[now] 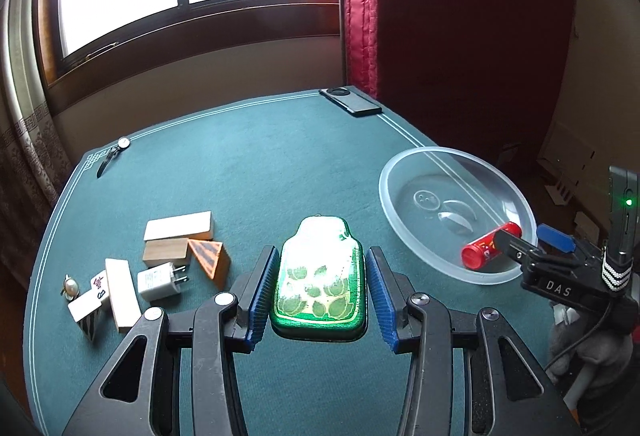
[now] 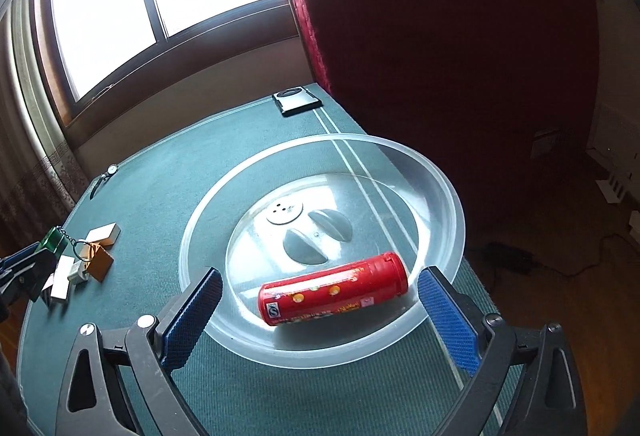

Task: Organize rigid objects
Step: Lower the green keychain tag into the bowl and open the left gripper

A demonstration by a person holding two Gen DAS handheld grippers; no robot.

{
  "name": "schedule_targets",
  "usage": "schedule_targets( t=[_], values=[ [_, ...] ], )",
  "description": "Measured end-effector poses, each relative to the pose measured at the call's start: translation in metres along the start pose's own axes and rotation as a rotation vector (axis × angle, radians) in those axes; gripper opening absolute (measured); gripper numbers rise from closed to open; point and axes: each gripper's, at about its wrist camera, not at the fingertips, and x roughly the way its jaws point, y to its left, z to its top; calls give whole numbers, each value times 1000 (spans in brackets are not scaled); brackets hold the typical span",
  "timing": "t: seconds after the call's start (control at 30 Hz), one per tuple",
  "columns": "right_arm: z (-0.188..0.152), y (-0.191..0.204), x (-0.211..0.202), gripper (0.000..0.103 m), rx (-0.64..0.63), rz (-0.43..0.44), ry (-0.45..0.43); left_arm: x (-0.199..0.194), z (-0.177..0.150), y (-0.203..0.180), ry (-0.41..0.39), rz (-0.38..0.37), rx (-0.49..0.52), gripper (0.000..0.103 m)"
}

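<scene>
My left gripper is shut on a green bottle-shaped keychain plaque, held above the green felt table; in the right wrist view the plaque shows at far left with its ring dangling. My right gripper is open and empty over the near rim of a clear plastic bowl. A red cylindrical tube lies on its side inside the bowl, between the fingers but apart from them. The bowl and tube also show in the left wrist view.
At the left lie wooden blocks, a striped wedge, a white charger, mahjong tiles and a pearl brooch. A watch and a phone lie at the far edge. A red curtain hangs behind.
</scene>
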Motion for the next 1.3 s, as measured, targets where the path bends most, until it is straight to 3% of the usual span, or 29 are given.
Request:
schedule_targets(
  t=[0.3, 0.77, 0.83, 0.87, 0.93, 1.3],
  values=[
    [-2, -11, -12, 100, 17, -78, -87, 26, 24, -44, -2, -101, 60, 46],
    [2, -25, -9, 100, 66, -84, -82, 76, 47, -84, 38, -224, 47, 46],
    [2, -26, -9, 100, 67, -85, -82, 80, 48, -85, 44, -236, 30, 50],
    [2, -26, -10, 100, 67, -86, -83, 82, 48, -85, 50, -243, 21, 58],
    [2, -26, -10, 100, 67, -87, -86, 83, 47, -83, 53, -247, 4, 72],
    [-2, -19, -12, 100, 52, -80, -83, 78, 35, -64, 72, -183, -28, 73]
  ],
)
